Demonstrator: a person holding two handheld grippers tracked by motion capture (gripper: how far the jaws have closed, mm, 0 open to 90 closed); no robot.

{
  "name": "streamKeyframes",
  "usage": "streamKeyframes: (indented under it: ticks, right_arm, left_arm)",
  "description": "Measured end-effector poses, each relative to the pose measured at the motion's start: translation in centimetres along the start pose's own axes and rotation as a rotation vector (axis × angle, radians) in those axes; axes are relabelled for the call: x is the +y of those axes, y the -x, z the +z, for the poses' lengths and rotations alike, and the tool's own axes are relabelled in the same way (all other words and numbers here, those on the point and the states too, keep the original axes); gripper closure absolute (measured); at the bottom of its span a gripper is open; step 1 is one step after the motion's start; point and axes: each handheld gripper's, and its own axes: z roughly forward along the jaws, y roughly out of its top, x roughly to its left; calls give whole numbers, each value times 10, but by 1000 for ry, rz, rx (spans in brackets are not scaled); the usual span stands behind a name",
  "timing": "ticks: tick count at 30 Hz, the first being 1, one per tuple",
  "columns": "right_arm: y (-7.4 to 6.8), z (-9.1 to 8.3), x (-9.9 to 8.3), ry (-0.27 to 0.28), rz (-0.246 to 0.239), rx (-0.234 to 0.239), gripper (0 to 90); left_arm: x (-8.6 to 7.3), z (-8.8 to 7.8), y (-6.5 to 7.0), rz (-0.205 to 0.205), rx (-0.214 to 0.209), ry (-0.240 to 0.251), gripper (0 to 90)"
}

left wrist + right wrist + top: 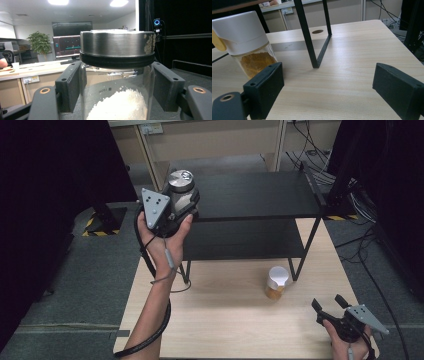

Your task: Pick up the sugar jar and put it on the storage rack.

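Jar (181, 187) position first: we find it in the upper left of the high view, held in the air at the left end of the black two-tier shelf (260, 195), about level with the top tier. The left gripper (177, 207) is pinching it; in the left gripper view both black pads (71, 85) press on the clear glass wall just under the metal lid (117, 46), one on each side. We judge the hold below the lid to be deliberate, since the wider lid would stop the glass from slipping down through the pads.

The jar stands upright, its long axis vertical and the lid uppermost. The white granules (120, 105) lie settled in the lower part, which agrees with that reading. We judge the work in hand to be setting this jar on the shelf (on which tier we cannot tell).

The right gripper (332, 307) sits at the lower right of the high view, low over the wooden table (225, 320). Its jaws are spread with nothing between them. In the right gripper view a second, white-capped jar (247, 47) with orange-brown contents stands at upper left, beyond the left pad and apart from it, beside a shelf leg (308, 37). We judge this hand to be waiting.
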Motion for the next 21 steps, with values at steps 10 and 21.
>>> streamKeyframes:
  ticks: [10,21]
  right_arm:
    - [0,0,0,2,2,0,102]
    - [1,0,0,2,3,2,102]
  left_arm:
    - [4,12,1,-12,22,-21,312]
    - [2,24,-2,-7,36,-36,312]
